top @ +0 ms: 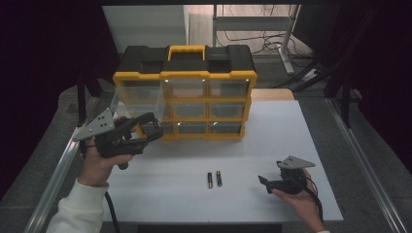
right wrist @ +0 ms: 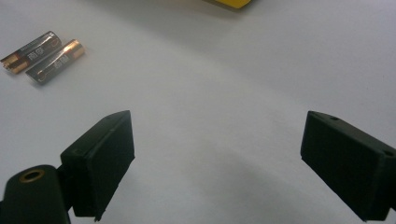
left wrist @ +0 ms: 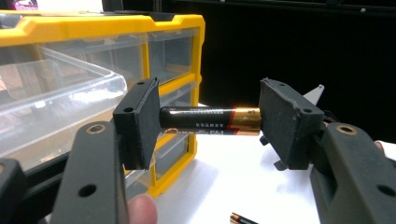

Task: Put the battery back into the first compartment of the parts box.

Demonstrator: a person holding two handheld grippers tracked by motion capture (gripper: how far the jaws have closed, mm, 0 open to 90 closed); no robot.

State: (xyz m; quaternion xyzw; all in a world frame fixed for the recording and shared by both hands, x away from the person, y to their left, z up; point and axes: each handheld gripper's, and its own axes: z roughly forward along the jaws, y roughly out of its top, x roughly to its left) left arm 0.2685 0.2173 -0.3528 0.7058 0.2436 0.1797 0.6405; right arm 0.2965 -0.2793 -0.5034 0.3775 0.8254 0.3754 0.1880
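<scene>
Battery (left wrist: pixel 210 121) print unreadable, clamped endwise in left gripper (left wrist: pixel 205 122), right gripper (right wrist: pixel 217 163) wide open, empty.

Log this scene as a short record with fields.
left gripper: shut end to end on a black and copper cylindrical battery
right gripper: open, low over the white table
pulled-out clear plastic drawer: beside the held battery
yellow and black plastic drawer organiser: at the table's far side
two loose batteries: side by side on the table
</scene>
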